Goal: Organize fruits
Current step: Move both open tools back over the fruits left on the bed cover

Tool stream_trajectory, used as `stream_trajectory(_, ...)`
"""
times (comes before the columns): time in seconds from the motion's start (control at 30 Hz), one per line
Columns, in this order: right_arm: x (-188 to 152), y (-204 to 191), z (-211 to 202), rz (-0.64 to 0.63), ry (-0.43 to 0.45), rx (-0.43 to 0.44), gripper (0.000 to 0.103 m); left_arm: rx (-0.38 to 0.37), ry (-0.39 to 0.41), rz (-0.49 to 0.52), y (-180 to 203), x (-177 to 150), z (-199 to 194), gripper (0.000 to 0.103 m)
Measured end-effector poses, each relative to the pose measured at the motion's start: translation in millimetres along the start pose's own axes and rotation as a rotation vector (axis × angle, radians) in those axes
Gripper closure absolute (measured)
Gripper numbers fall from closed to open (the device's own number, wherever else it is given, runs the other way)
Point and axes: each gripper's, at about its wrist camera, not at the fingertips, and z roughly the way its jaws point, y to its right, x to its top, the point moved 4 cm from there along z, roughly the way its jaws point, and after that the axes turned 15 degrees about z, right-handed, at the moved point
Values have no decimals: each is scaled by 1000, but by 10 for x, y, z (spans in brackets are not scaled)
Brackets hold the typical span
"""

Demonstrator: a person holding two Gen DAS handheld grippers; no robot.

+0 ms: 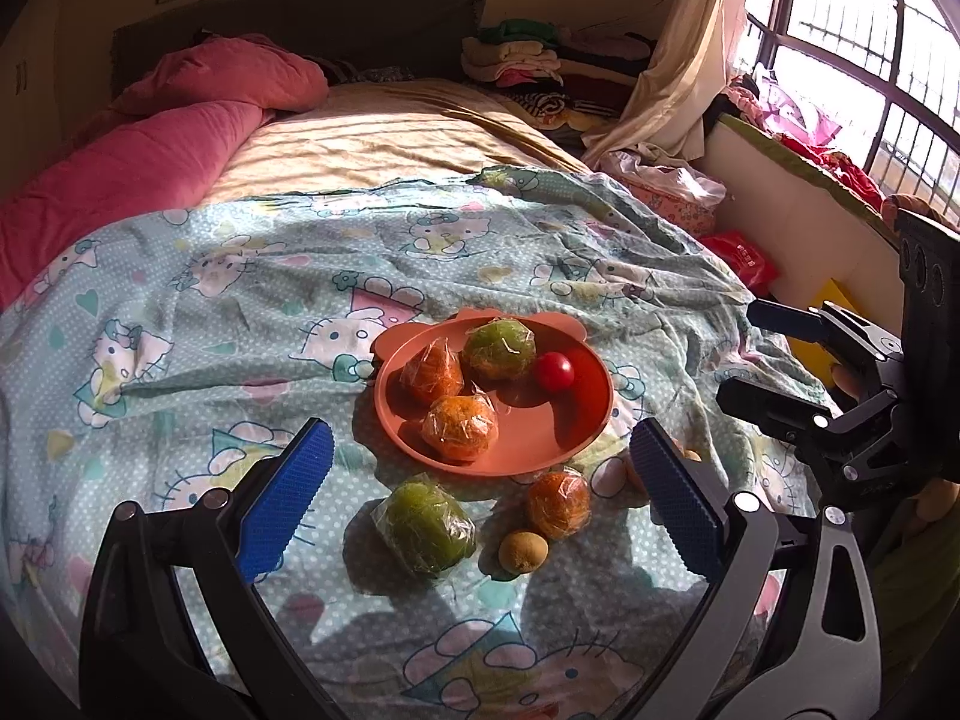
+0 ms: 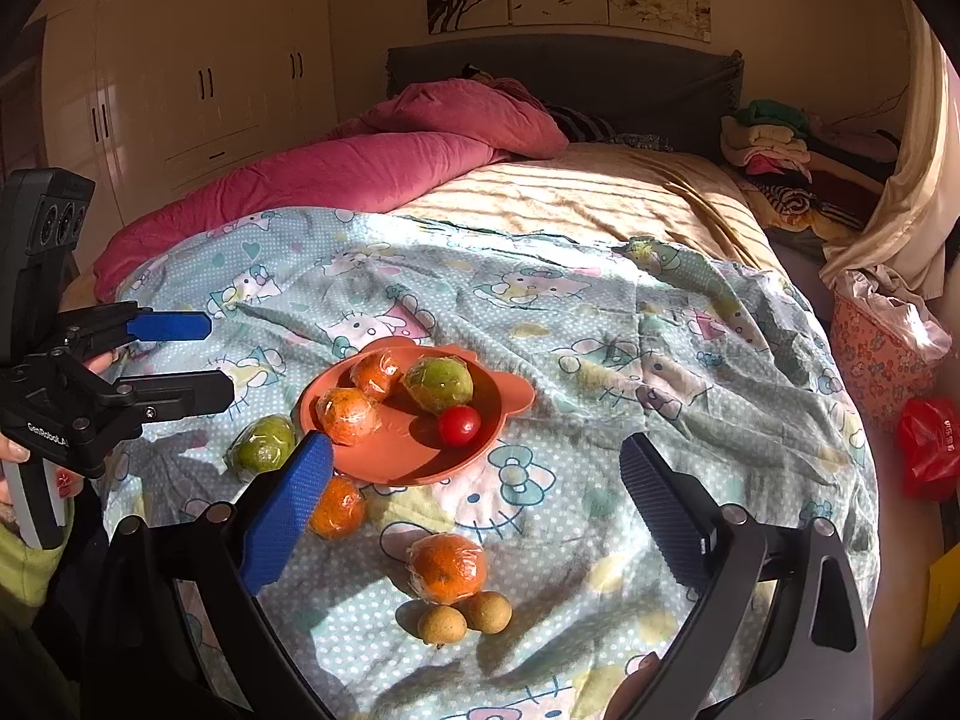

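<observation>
Both the left gripper (image 1: 480, 480) and right gripper (image 2: 477, 480) hang spread wide and empty above the fruit-laden plate (image 1: 576, 426) on the bed's near edge.

Each hand-held gripper, the left (image 1: 480, 492) and the right (image 2: 474, 504), is a black frame of curved arms joined by silver round-headed screws, ending in two long fingers faced with ribbed blue pads (image 1: 288, 498). The left one's black body carries white lettering (image 2: 48, 435), a pale grey handle and a dark block with three round lenses. A yellow-green sleeve (image 2: 24, 564) shows below it.
</observation>
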Motion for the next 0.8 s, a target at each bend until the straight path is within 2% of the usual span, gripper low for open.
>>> stream_trajectory(0.27,-127,-5,-52,-6,-21,7,6,-38,-33,19,171,-200,-1,10)
stream_trajectory(0.8,-300,16,-46,-28,-65,-11,5,-61,-82,40,311,-385,65,10)
